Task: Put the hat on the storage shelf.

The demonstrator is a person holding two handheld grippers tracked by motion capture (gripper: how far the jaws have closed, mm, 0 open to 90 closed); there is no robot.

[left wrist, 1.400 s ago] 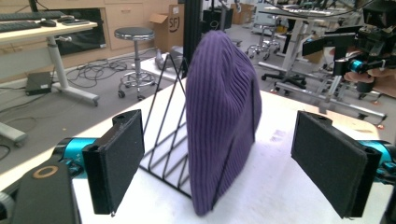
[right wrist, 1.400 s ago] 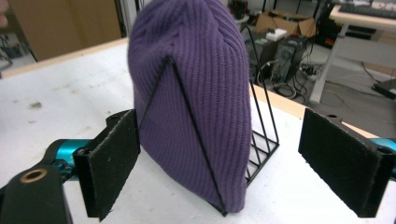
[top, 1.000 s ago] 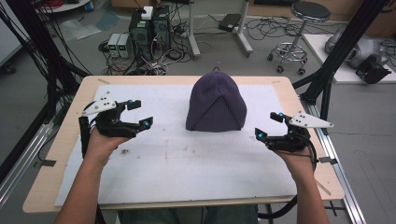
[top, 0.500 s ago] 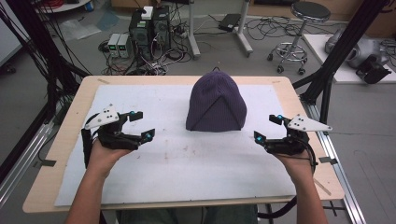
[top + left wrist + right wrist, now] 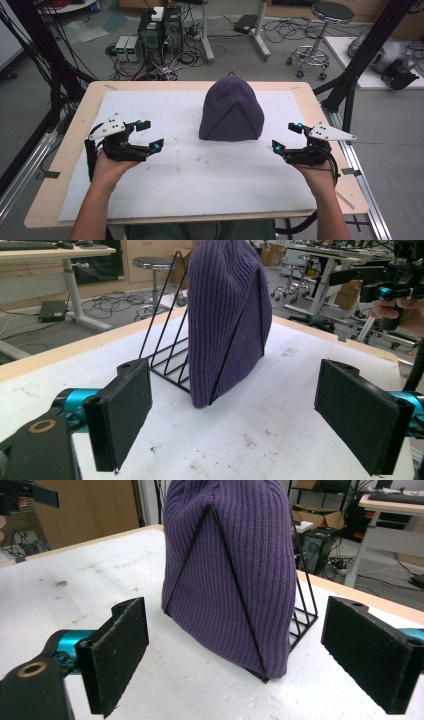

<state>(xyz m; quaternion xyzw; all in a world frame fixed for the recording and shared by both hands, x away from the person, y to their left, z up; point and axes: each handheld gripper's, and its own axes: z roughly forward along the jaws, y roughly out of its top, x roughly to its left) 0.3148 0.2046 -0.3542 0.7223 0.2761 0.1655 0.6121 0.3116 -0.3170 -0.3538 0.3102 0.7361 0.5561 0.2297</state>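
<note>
**Beanie on rack, both grippers open and apart from it**

The desk (image 5: 60,150) was a pale wooden top with a white sheet (image 5: 210,175) covering most of it, the wood showing as a border along every edge. The sheet carried faint brown smudges near its middle.

A purple ribbed beanie (image 5: 231,111) stood toward the far edge of the desk, about midway between the left and right edges. It was draped upright over a black wire rack (image 5: 167,357), whose triangular frames pressed against the knit on both sides; bare wires of the rack stuck out behind the beanie.

The left gripper (image 5: 149,135) hovered near the left edge, held in a hand (image 5: 107,167), well apart from the beanie. Its jaws stood wide open with nothing between them, and they pointed toward the beanie.

The right gripper (image 5: 287,137) hovered near the right edge, likewise hand-held (image 5: 317,172). Its jaws also stood wide open and empty, aimed at the beanie from the other side.
</note>
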